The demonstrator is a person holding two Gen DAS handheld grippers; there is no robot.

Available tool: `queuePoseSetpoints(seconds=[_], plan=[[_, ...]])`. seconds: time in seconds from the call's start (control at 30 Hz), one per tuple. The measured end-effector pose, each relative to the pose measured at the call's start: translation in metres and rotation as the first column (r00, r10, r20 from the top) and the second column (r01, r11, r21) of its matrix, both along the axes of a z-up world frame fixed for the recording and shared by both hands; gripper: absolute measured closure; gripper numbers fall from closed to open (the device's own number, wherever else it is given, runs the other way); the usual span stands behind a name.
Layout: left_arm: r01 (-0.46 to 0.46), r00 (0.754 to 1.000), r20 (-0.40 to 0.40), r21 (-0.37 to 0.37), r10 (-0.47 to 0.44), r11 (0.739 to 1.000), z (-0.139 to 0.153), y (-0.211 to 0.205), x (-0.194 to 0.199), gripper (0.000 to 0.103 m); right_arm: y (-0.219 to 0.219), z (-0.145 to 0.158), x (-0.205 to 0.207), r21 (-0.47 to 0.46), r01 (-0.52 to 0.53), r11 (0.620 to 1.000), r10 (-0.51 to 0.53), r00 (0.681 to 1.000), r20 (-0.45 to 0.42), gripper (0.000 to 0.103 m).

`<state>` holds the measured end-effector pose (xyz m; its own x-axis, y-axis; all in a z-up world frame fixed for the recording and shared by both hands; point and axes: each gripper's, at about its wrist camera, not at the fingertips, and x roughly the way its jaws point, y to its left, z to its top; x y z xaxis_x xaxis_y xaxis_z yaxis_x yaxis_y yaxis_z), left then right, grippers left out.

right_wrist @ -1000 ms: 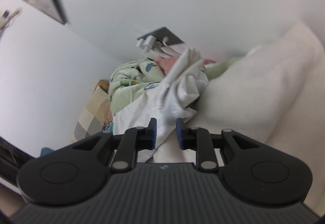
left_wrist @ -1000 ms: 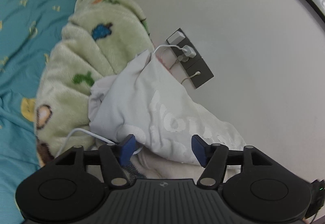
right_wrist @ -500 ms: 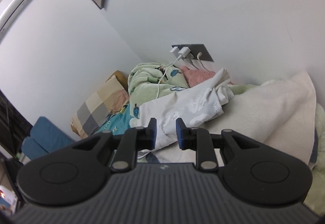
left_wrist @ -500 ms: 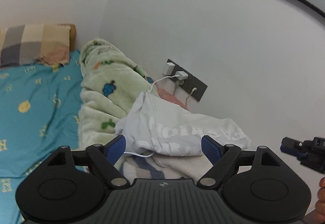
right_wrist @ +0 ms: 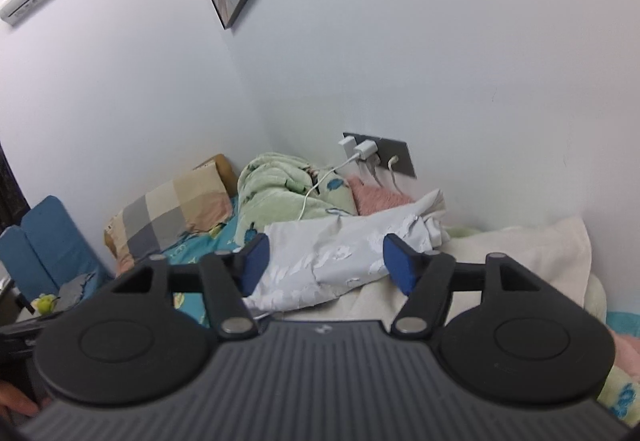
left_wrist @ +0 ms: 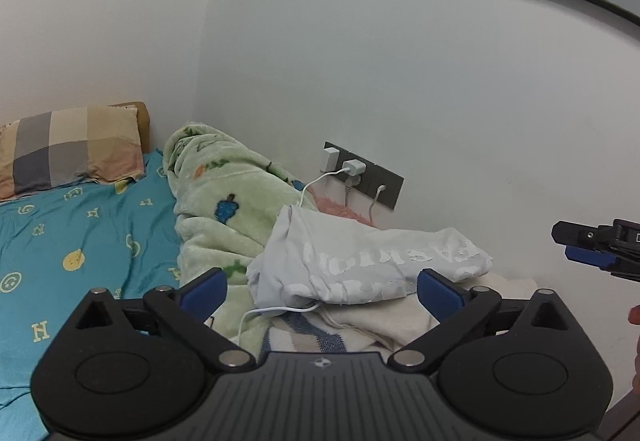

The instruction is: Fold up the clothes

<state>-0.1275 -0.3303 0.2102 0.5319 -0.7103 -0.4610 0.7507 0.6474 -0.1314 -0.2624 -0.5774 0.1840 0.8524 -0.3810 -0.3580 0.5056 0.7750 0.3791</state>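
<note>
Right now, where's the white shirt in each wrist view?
Left wrist: white shirt lower centre, on the bedding pile, beyond the gripper's fingers.
Right wrist: white shirt centre, seen between the fingers, not gripped.
Shared landmark: wall socket with white chargers, behind the shirt.

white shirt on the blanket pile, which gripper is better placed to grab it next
Left, narrowly. The left gripper is open with the white shirt centred just beyond its fingertips; the right gripper, also open, sees it lying more slantwise.

White garment [left_wrist: 360,261], pale printed lettering across its face, loosely bundled and creased, lying lengthwise on the cream blanket [left_wrist: 404,317] near the wall, its left end against the green fleece blanket [left_wrist: 224,209].
</note>
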Motion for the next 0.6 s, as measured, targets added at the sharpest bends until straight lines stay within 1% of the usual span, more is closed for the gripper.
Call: queuePoseSetpoints(seconds=[0.07, 0.1, 0.13, 0.17, 0.2, 0.3, 0.43, 0.6], plan=[[-0.006, 0.999, 0.032, 0.008, 0.006, 1.0, 0.001, 0.003, -0.007, 0.0, 0.005, -0.001, 0.0, -0.018, -0.002, 1.0, 0.001, 1.0, -0.005, 0.036], [-0.01, 0.999, 0.046, 0.012, 0.009, 1.0, 0.001, 0.004, -0.011, 0.0, 0.008, -0.002, 0.0, -0.026, -0.002, 1.0, 0.002, 1.0, -0.007, 0.028], [-0.017, 0.998, 0.058, 0.013, 0.016, 1.0, 0.001, 0.006, -0.014, 0.0, 0.012, -0.003, 0.0, -0.036, -0.002, 0.999, 0.002, 1.0, -0.007, 0.016], [-0.022, 0.997, 0.069, 0.017, 0.021, 1.0, 0.0, 0.007, -0.018, 0.0, 0.016, -0.003, 0.0, -0.049, -0.005, 0.999, 0.004, 1.0, -0.011, 0.013], [-0.023, 0.997, 0.073, 0.02, 0.021, 1.0, -0.001, 0.007, -0.021, 0.0, 0.021, -0.004, 0.001, -0.062, -0.008, 0.998, 0.007, 1.0, -0.015, 0.015], [-0.025, 0.996, 0.083, 0.027, 0.023, 0.999, -0.005, 0.01, -0.03, 0.0, 0.032, -0.007, 0.003, -0.082, -0.02, 0.996, 0.017, 0.999, -0.034, 0.015], [-0.032, 0.991, 0.13, 0.05, 0.025, 0.998, -0.009, 0.01, -0.045, 0.0, 0.05, -0.011, 0.004, -0.131, -0.023, 0.991, 0.018, 0.999, -0.038, 0.015], [-0.029, 0.993, 0.119, 0.052, 0.023, 0.998, -0.014, 0.01, -0.05, 0.0, 0.066, -0.015, 0.005, -0.164, -0.033, 0.986, 0.026, 0.999, -0.047, 0.015]])
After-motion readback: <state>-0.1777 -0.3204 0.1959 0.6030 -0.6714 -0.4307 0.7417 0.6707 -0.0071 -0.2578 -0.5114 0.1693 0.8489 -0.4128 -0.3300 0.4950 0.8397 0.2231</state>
